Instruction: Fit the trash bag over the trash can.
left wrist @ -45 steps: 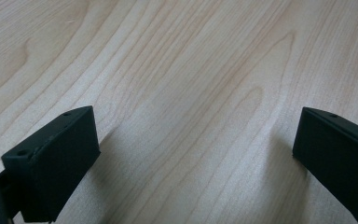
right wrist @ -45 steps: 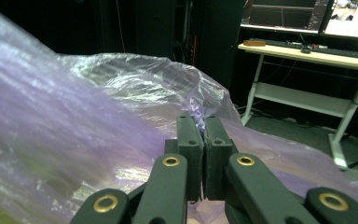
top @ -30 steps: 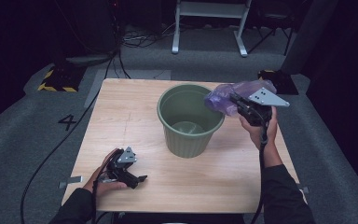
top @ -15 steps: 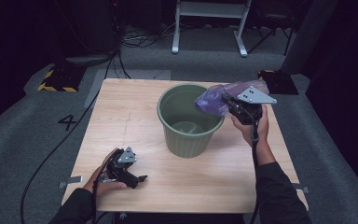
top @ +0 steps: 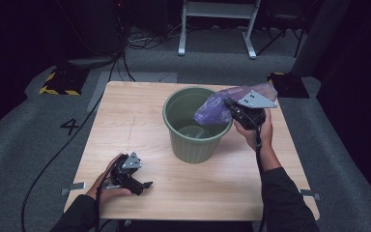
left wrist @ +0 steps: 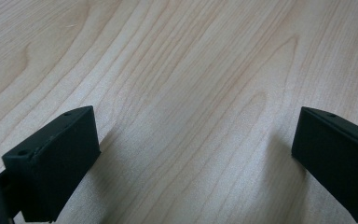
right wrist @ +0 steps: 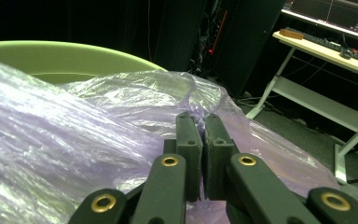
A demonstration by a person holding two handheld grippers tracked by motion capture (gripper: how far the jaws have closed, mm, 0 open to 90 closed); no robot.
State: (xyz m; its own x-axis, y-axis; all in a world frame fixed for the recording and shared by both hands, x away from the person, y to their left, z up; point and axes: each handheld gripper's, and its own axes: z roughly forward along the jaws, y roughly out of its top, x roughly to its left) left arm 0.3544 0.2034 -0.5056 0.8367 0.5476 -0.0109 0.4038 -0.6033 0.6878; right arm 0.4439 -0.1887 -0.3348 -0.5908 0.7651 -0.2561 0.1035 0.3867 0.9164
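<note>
At the near edge of the wooden table (top: 125, 125) the person's left hand (top: 107, 186) rests on the boards, holding the left gripper (top: 142, 185) low against the surface near the front left corner. In the left gripper view its two black jaws stand wide apart with nothing but bare wood grain between them. Farther in, just right of the table's middle, stands a green plastic bucket (top: 197, 145), upright, its mouth open to the camera. At its right rim the right hand (top: 256, 131) holds the right gripper (top: 232, 108) raised above the tabletop, its grey three-cornered plate uppermost. The right gripper view shows its jaws pressed together on a fold of a thin, crinkled purple plastic bag (right wrist: 74, 140), pinching the film. In the high view the bag (top: 217, 104) hangs over the bucket's right rim, its bulk spreading from the gripper leftward and partly down into the bucket's opening. Beyond the table lie grey floor, a black cable (top: 77, 130), and the white legs of a stand (top: 217, 29) against a dark background.
</note>
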